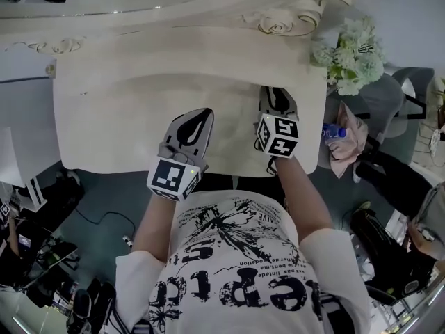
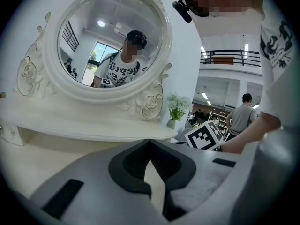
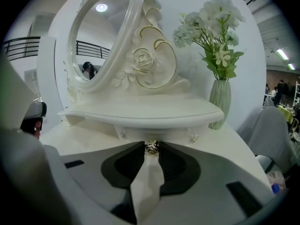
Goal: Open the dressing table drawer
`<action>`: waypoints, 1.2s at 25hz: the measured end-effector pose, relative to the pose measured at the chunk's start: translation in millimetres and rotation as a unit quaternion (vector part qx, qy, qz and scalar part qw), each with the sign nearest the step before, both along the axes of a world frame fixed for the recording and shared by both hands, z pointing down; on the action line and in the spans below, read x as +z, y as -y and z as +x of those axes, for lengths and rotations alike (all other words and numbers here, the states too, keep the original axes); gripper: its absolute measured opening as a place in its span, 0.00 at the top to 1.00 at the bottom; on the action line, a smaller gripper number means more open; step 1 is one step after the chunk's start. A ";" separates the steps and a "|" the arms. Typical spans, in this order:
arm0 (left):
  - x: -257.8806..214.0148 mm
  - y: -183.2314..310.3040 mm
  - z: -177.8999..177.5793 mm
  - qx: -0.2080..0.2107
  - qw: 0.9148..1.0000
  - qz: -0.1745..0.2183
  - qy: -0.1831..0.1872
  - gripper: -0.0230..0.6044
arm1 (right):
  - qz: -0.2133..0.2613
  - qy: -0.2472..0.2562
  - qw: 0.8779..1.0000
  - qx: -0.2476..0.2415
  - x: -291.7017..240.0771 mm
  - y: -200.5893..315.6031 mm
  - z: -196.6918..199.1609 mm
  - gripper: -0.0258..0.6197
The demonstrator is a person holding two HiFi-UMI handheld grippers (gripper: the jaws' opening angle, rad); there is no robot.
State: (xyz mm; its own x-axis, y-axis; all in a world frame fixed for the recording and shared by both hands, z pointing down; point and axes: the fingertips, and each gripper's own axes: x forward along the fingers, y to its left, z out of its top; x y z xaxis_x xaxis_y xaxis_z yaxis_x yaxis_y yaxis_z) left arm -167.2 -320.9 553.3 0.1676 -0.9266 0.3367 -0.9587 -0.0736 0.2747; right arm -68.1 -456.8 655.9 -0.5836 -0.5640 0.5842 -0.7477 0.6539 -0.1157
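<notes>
The cream dressing table (image 1: 118,117) has an oval mirror (image 2: 112,41) and a shelf (image 3: 140,112) with small drawers under it. A small gold and white drawer knob (image 3: 151,146) sits right between the tips of my right gripper (image 3: 151,150), whose pads close against its sides. In the head view the right gripper (image 1: 275,93) reaches over the table top to the shelf's edge. My left gripper (image 1: 197,117) hovers over the table top nearer the front. Its jaws (image 2: 149,143) are shut, with nothing between them.
White flowers in a pale green vase (image 3: 220,102) stand at the table's right end, also seen as a bouquet (image 1: 351,54). Beside the table a grey chair (image 1: 389,96) holds a pink cloth (image 1: 348,145) and a bottle (image 1: 334,131). Other people stand in the background.
</notes>
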 end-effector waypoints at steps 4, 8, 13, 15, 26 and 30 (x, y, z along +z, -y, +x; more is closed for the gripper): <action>1.3 -3.5 0.1 0.001 1.000 -0.005 0.005 0.93 | 0.002 -0.005 1.000 -0.005 0.5 -0.5 -0.1 0.80; 0.7 -5.8 2.5 0.004 1.000 -0.007 0.008 0.93 | -0.005 -0.005 1.000 -0.009 0.8 -8.7 3.9 0.80; -5.7 -3.9 9.9 0.013 1.000 -0.002 0.006 0.93 | -0.015 -0.011 1.000 -0.023 0.5 -23.8 13.0 0.80; -8.7 -4.5 12.5 0.018 1.000 0.000 0.006 0.93 | -0.023 -0.014 0.999 -0.024 1.3 -31.6 16.5 0.80; -19.1 -12.5 19.0 0.018 1.000 0.008 0.016 0.93 | -0.033 -0.019 0.999 -0.031 3.1 -54.1 31.9 0.80; -21.3 -15.5 22.0 0.019 1.000 0.009 0.019 0.93 | -0.038 -0.018 0.999 -0.032 2.4 -62.6 36.0 0.80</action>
